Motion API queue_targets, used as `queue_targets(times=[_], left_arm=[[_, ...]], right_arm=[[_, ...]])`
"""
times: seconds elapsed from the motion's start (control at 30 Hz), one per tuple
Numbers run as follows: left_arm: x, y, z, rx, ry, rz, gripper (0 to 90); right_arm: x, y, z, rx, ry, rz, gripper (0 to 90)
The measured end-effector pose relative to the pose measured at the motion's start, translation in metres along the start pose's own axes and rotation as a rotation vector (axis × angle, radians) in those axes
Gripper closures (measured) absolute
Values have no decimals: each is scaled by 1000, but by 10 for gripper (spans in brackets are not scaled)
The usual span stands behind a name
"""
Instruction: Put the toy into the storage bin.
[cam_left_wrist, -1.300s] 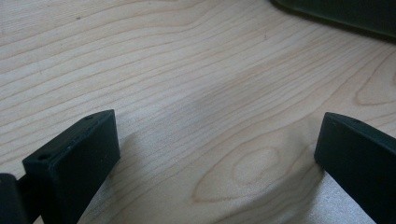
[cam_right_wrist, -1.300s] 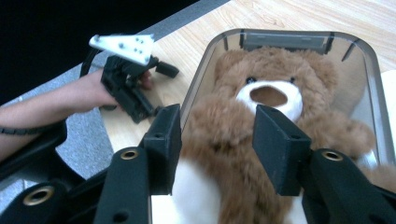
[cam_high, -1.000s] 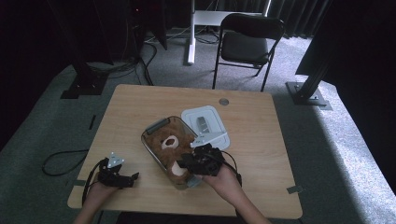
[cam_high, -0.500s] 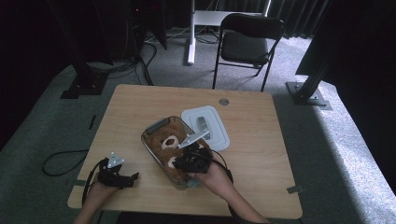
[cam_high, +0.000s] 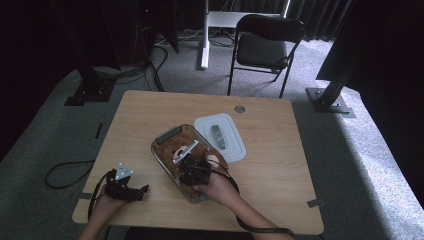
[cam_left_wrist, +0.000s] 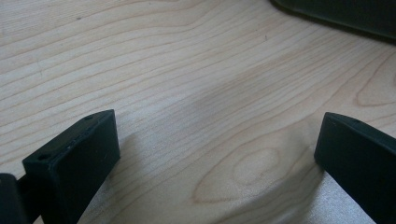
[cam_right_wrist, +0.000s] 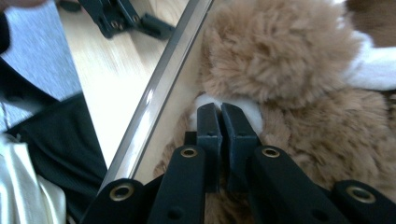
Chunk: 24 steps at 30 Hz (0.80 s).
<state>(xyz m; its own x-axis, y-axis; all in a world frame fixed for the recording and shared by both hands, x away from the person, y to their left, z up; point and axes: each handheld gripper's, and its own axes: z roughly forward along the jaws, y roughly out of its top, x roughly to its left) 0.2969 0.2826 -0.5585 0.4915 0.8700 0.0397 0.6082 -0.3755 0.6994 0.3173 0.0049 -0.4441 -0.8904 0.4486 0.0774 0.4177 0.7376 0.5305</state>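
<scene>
A brown plush toy (cam_right_wrist: 280, 56) with white patches lies in a clear plastic box (cam_high: 165, 137) at the table's middle. My right gripper (cam_high: 187, 165) reaches down into that box. Its jaws have just been closing, and in the right gripper view (cam_right_wrist: 220, 109) they stand together with only a thin dark slit, tips pushed into a white patch of fur. No fur shows inside the slit. My left gripper (cam_high: 142, 190) rests near the table's front left corner. Its jaws (cam_left_wrist: 215, 140) are wide apart over bare wood, holding nothing.
The box's white lid (cam_high: 235, 150) with a grey handle (cam_high: 218, 135) lies on the table just right of the box. A black folding chair (cam_high: 265, 50) stands beyond the far edge. The box's clear wall (cam_right_wrist: 159, 93) runs close along my right gripper's left side.
My right hand has moved left and down from the box's right side into the box, onto the plush toy. The left hand has stayed where it was.
</scene>
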Motion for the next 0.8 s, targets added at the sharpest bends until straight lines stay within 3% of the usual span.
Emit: queue_targets(times=[0.17, 0.23, 0.3, 0.37, 0.5, 0.63, 0.8], left_arm=[[0, 0, 0, 0, 0, 0, 5], [0, 0, 0, -1, 0, -2, 5], [0, 0, 0, -1, 0, -2, 5], [0, 0, 0, -1, 0, -2, 5], [0, 0, 0, -1, 0, -2, 5], [0, 0, 0, 1, -1, -1, 5], [0, 0, 0, -2, 0, -3, 5]], right_arm=[[15, 7, 12, 105, -77, -100, 867], [19, 9, 13, 115, -100, -127, 866], [17, 8, 12, 102, -89, -118, 865], [12, 6, 9, 78, -65, -100, 863], [3, 0, -4, -19, 36, -20, 840], [-6, -6, -31, -138, 115, 28, 792], [-23, -18, -72, -253, 23, 84, 715]])
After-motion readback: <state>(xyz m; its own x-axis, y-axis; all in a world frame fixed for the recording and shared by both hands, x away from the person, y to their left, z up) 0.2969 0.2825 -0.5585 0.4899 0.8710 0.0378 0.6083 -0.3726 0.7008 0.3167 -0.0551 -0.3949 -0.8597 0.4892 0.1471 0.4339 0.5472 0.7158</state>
